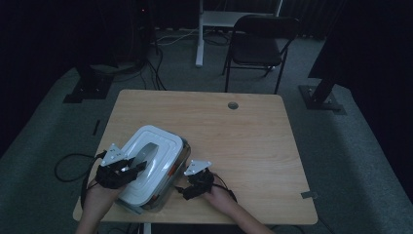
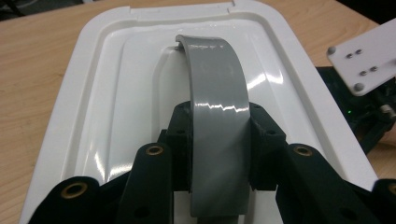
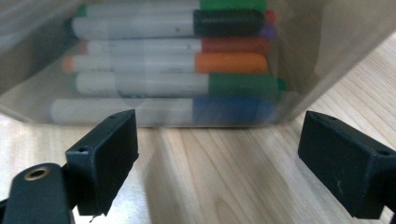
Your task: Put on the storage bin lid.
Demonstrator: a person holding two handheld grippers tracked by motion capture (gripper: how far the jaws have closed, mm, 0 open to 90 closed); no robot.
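- Left gripper [image 2: 219, 186] was clamped on the grey handle [image 2: 217, 107] of the white lid [image 2: 116, 93]; grasp done.
- Lid sat on the clear box [image 1: 165, 187], directly under that gripper; not lifted yet, as far as I could judge.
- Right gripper [image 3: 217, 158] stood wide, holding nothing, low on the worktop [image 3: 224, 186], box wall just ahead.
- Markers [image 3: 177, 84] lay stacked inside, beyond its jaws.
- Left to do: probably steady the box and pull the lid off.

We see black left tongs [image 2: 219, 154] w/ brass rivets; right tongs [image 3: 219, 161] black too, grey 3-cornered plates, black cables.
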